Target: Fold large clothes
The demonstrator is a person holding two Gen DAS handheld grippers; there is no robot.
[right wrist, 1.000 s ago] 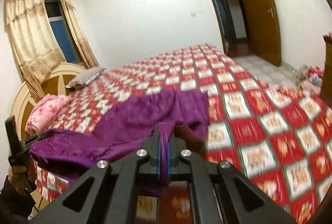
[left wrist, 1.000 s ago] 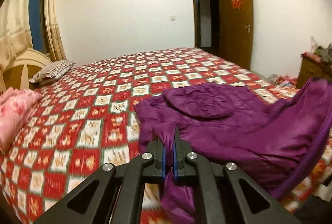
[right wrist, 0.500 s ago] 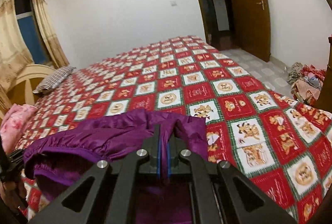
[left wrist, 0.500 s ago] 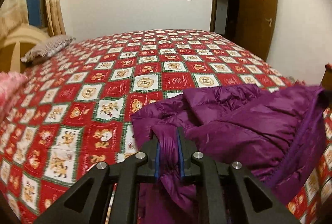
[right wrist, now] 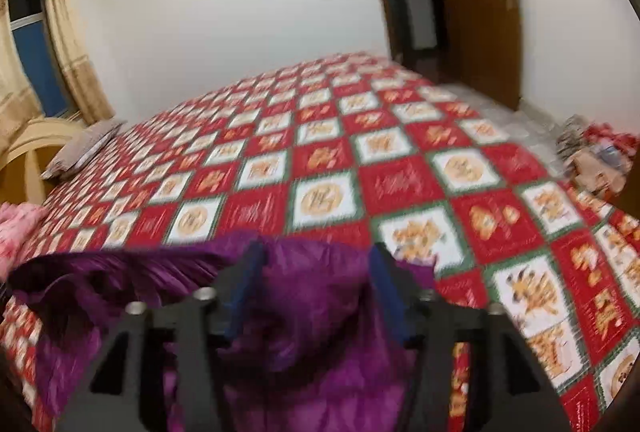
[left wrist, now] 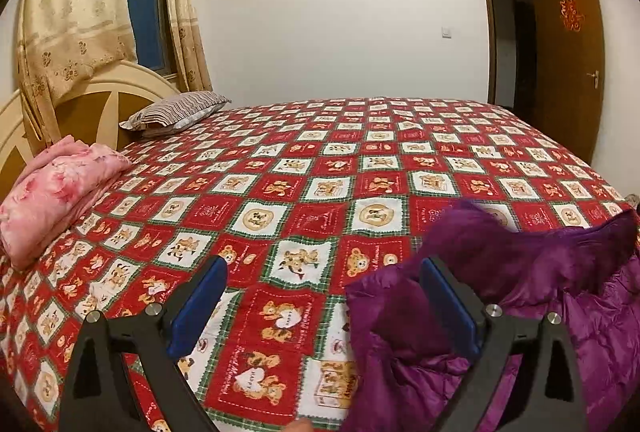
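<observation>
Left wrist view: left claw (left wrist: 320, 302) opening, jaws spread wide, nothing gripped; purple jacket (left wrist: 540, 312) bunched by its right finger on the bed (left wrist: 320, 167), only checked bedspread between the pads. Right wrist view (blurred): right claw (right wrist: 316, 288) also opening, jacket fabric (right wrist: 304, 312) sits loose between the fingers, pads not pressing it. Farther back, pink folded bedding (left wrist: 52, 191) at left edge, striped pillow (left wrist: 176, 109) by the headboard (left wrist: 100, 99), curtains (left wrist: 72, 11), open brown door (left wrist: 568, 59).
</observation>
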